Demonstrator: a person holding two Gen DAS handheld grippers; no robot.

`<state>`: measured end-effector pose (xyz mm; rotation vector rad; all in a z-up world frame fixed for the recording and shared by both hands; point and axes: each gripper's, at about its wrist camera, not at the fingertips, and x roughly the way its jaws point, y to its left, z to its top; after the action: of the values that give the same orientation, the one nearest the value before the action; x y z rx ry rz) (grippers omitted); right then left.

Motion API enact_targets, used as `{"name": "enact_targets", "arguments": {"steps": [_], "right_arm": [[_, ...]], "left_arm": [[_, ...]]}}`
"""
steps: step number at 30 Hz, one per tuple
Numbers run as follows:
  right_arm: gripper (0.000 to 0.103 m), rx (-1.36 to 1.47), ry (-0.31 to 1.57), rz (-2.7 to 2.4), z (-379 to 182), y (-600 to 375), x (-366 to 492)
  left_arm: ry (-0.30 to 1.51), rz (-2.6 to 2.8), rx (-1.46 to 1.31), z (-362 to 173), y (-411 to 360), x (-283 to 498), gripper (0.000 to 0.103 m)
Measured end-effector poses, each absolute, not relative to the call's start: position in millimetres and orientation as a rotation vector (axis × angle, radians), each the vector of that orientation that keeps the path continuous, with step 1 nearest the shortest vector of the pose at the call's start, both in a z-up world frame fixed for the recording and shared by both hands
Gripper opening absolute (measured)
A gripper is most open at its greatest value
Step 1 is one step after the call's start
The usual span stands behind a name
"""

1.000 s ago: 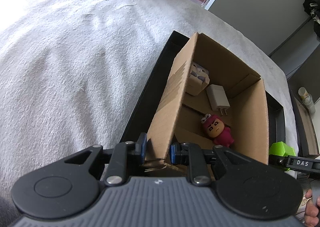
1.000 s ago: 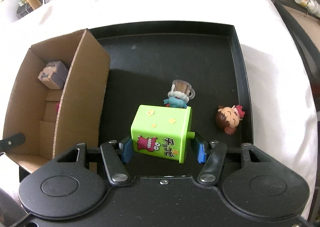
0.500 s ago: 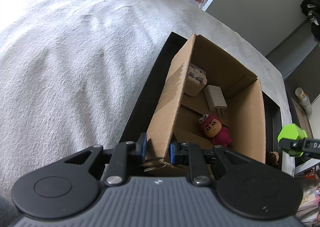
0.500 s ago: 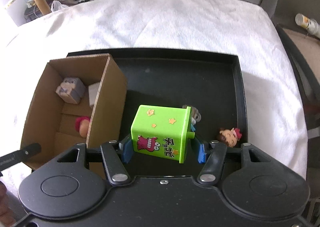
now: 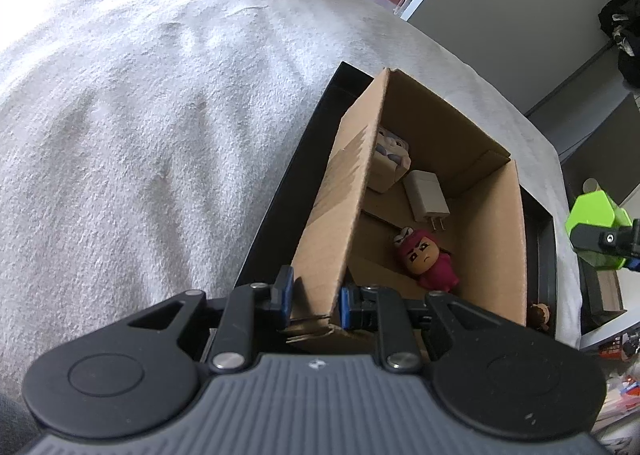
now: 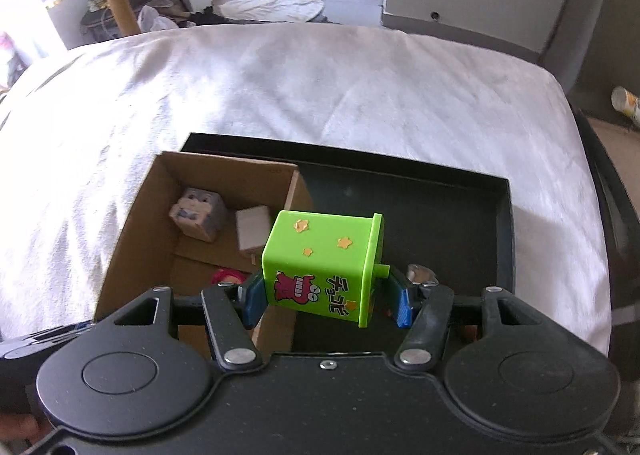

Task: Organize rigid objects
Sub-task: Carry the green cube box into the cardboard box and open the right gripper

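My left gripper (image 5: 314,299) is shut on the near left wall of an open cardboard box (image 5: 336,215), which stands in a black tray (image 5: 280,207). Inside the box lie a grey cube figure (image 5: 390,153), a white charger (image 5: 426,197) and a red-clad doll (image 5: 426,257). My right gripper (image 6: 326,301) is shut on a green toy box (image 6: 324,259) with star stickers and holds it in the air above the cardboard box's right wall (image 6: 294,191). The green box also shows at the right edge of the left wrist view (image 5: 592,223).
The black tray (image 6: 460,223) lies on a white blanket (image 6: 320,95). A small figure (image 5: 540,315) lies in the tray beside the cardboard box; a mug-shaped toy (image 6: 420,274) peeks out behind my right fingers. A dark side table (image 6: 624,175) stands to the right.
My right gripper has lifted the green box up from the tray and carried it left, toward the cardboard box. My left gripper keeps its hold on the box wall.
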<state>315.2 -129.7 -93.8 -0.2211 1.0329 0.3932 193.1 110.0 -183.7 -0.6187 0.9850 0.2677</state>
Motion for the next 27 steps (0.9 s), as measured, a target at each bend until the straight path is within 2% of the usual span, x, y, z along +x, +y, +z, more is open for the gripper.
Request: {"name": "enact_targets", "arguments": {"steps": [27], "right_arm": [[0.058,-0.279,1.057,0.496,-112,-43,306]], "left_arm": [[0.987,0.215,-0.680,-186,119,189,0.023]]}}
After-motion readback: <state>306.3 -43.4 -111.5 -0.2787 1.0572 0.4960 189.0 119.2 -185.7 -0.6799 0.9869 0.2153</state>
